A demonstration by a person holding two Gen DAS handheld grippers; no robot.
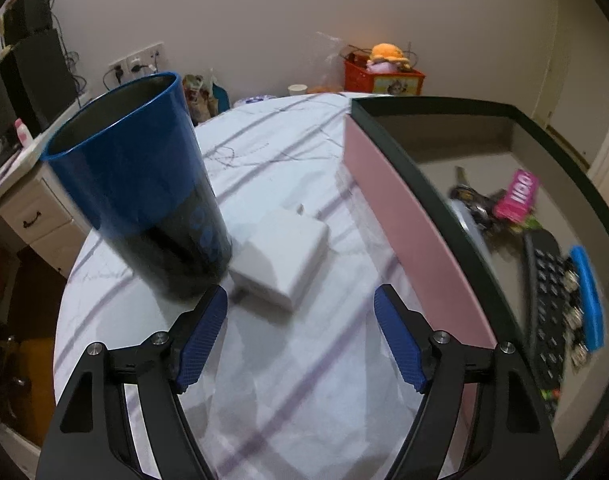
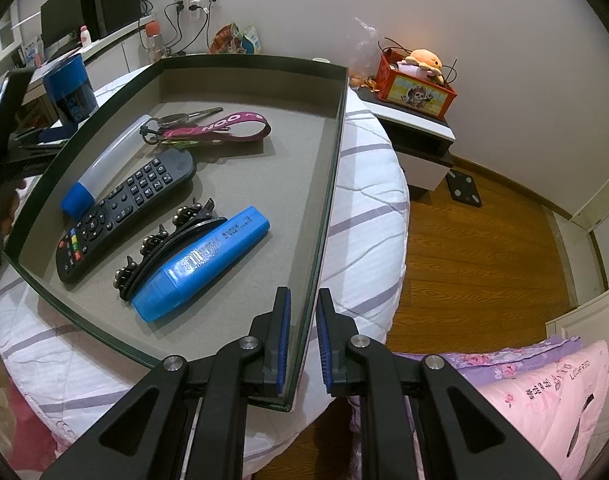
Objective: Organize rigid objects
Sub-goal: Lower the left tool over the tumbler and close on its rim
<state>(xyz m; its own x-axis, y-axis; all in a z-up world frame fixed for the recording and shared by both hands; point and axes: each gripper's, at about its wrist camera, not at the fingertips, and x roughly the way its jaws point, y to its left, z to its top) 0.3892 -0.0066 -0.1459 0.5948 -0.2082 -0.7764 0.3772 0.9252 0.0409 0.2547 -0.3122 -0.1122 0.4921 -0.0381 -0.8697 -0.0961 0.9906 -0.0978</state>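
A tall blue cup [image 1: 144, 184] stands on the striped bed sheet, just left of and beyond my left gripper [image 1: 300, 296]. That gripper is open, and a white charger block [image 1: 284, 256] lies right in front of its fingertips, not gripped. To the right sits a tray [image 1: 436, 184] with a pink outer wall. My right gripper [image 2: 303, 320] is shut on the right wall of the tray [image 2: 328, 184]. Inside lie a black remote [image 2: 124, 208], a blue highlighter [image 2: 204, 264], a black hair clip [image 2: 160, 248], keys on a pink strap [image 2: 216, 128] and a white tube [image 2: 104, 164].
The bed [image 1: 284, 360] is round with a white, purple-striped sheet. A nightstand [image 2: 420, 140] with a red box and plush toy stands behind it, over wood floor [image 2: 484, 260]. A pink quilt [image 2: 544, 400] lies lower right. A desk with drawers [image 1: 28, 208] is at the left.
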